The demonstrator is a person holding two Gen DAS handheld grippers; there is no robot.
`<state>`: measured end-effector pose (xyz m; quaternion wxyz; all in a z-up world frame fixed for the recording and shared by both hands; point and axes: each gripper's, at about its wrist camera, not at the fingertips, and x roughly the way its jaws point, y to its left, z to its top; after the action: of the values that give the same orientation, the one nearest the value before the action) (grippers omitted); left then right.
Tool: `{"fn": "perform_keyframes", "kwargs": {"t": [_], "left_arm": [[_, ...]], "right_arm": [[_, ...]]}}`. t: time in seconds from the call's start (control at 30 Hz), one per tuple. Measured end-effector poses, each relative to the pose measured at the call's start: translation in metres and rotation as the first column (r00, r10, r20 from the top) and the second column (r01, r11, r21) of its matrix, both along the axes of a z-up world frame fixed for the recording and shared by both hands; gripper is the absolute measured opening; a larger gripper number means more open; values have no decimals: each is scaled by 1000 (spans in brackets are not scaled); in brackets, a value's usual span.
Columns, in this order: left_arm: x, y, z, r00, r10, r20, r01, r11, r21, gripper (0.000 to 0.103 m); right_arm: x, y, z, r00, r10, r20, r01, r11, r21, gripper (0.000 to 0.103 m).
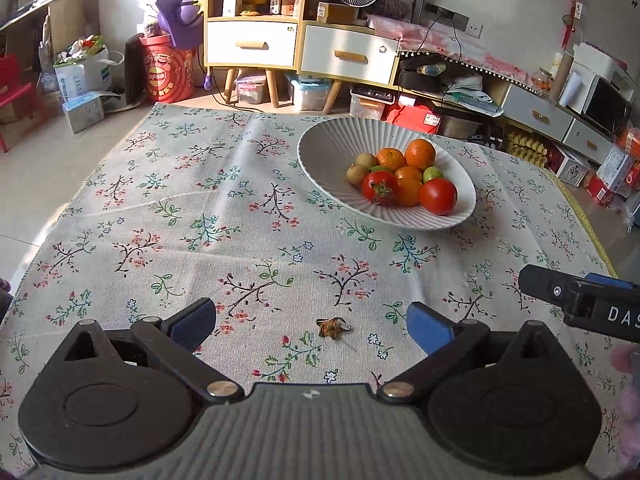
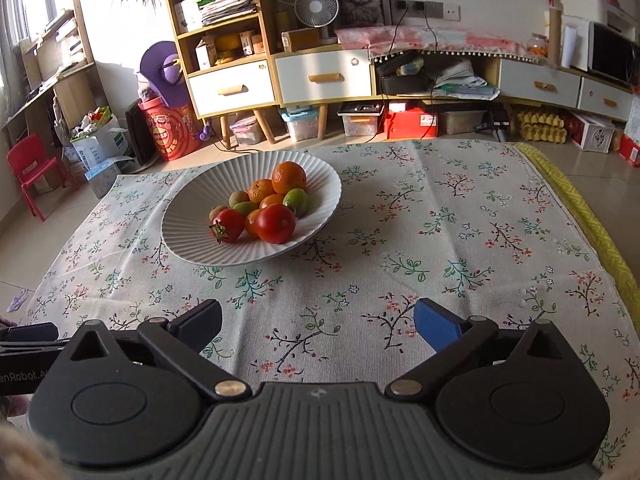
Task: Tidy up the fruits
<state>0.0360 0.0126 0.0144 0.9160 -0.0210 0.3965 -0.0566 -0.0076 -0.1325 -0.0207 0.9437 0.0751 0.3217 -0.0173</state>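
A white ribbed bowl [image 1: 332, 148] stands on the floral tablecloth and holds tomatoes [image 1: 438, 196], oranges [image 1: 420, 154] and small green-brown fruits [image 1: 358, 174]. It also shows in the right wrist view [image 2: 192, 240] with the same fruit [image 2: 276, 222]. My left gripper [image 1: 312, 326] is open and empty, low over the cloth, well short of the bowl. My right gripper [image 2: 318, 326] is open and empty, near the front of the table; its body shows in the left wrist view [image 1: 580, 300]. A dried fruit stem [image 1: 332, 326] lies on the cloth between the left fingers.
The floral tablecloth [image 2: 460, 220] covers the table, with a yellow mat edge [image 2: 580, 208] at the right. Beyond the far edge stand wooden cabinets [image 2: 248, 88], storage boxes, a red bucket [image 2: 168, 132] and a red chair [image 2: 32, 168].
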Motion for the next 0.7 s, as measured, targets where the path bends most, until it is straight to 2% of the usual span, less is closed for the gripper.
{"fn": "perform_keyframes", "kwargs": {"t": [0.1, 0.3, 0.43, 0.7], "left_arm": [[-6, -4, -4, 1000, 12, 5, -12, 999, 35, 102], [-12, -3, -7, 999, 28, -20, -27, 999, 44, 102], [-15, -2, -8, 999, 47, -7, -47, 997, 69, 102], [-9, 2, -7, 996, 92, 4, -92, 993, 73, 102]], "right_arm": [[-4, 5, 2, 1000, 11, 8, -11, 1000, -22, 102], [-5, 17, 0, 999, 39, 18, -37, 996, -87, 102], [-4, 24, -2, 998, 63, 15, -61, 992, -110, 102], [3, 27, -9, 999, 53, -14, -54, 990, -133, 102]]}}
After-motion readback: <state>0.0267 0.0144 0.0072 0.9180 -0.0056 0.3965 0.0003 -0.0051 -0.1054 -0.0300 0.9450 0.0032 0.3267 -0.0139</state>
